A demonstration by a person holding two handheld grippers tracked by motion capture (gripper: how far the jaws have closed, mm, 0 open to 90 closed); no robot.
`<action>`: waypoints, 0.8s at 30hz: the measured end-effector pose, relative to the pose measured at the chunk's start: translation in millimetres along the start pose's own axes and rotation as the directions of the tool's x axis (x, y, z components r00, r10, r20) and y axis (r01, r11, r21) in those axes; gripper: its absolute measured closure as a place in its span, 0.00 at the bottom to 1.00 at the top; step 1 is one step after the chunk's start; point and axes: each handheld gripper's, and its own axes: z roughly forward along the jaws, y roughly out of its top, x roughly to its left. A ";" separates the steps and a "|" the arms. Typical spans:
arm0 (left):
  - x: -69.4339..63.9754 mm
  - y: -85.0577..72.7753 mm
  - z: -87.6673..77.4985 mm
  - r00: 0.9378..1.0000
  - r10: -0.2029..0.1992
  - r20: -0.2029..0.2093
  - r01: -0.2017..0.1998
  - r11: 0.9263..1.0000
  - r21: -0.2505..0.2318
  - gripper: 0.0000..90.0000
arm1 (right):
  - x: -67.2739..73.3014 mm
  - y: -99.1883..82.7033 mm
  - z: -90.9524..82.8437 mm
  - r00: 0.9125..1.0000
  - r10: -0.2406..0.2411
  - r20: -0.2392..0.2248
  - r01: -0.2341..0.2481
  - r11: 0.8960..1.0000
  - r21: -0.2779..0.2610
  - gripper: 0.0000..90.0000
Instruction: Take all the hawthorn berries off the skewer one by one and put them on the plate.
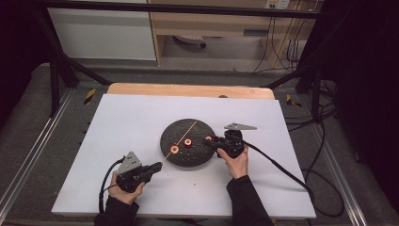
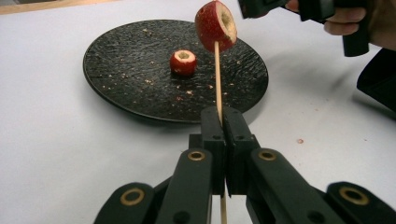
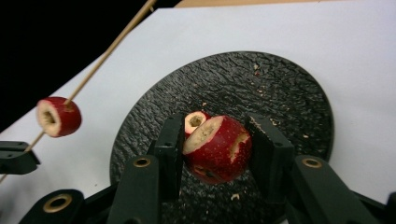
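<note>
The left gripper (image 2: 223, 140) clamps a skewer (image 2: 217, 79) carrying one fruit piece (image 2: 215, 25). The right gripper (image 3: 217, 147) clamps a second piece (image 3: 218, 148) above the plate (image 1: 200, 157). Off-centre threading may split it; a third piece (image 2: 183, 62) lies on the plate.

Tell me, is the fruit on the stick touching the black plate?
Apart. The left gripper view shows the skewered fruit raised on the stick, above the plate, with clear air beneath.
</note>
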 end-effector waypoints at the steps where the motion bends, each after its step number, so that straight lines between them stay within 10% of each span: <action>1: 0.4 -0.2 0.2 1.000 0.001 -0.001 -0.001 1.000 -0.001 0.98 | 0.1 0.4 4.1 1.000 0.001 0.003 -0.001 1.000 0.006 0.67; 13: -0.9 -1.4 2.7 1.000 0.005 0.003 -0.005 1.000 0.010 0.98 | -6.9 -15.6 44.4 0.999 -0.014 0.041 0.010 0.995 0.099 0.67; 24: -2.6 -1.5 3.0 1.000 0.012 0.005 -0.012 1.000 0.013 0.98 | -1.5 -12.5 34.8 0.998 -0.050 0.028 0.047 0.996 0.078 0.51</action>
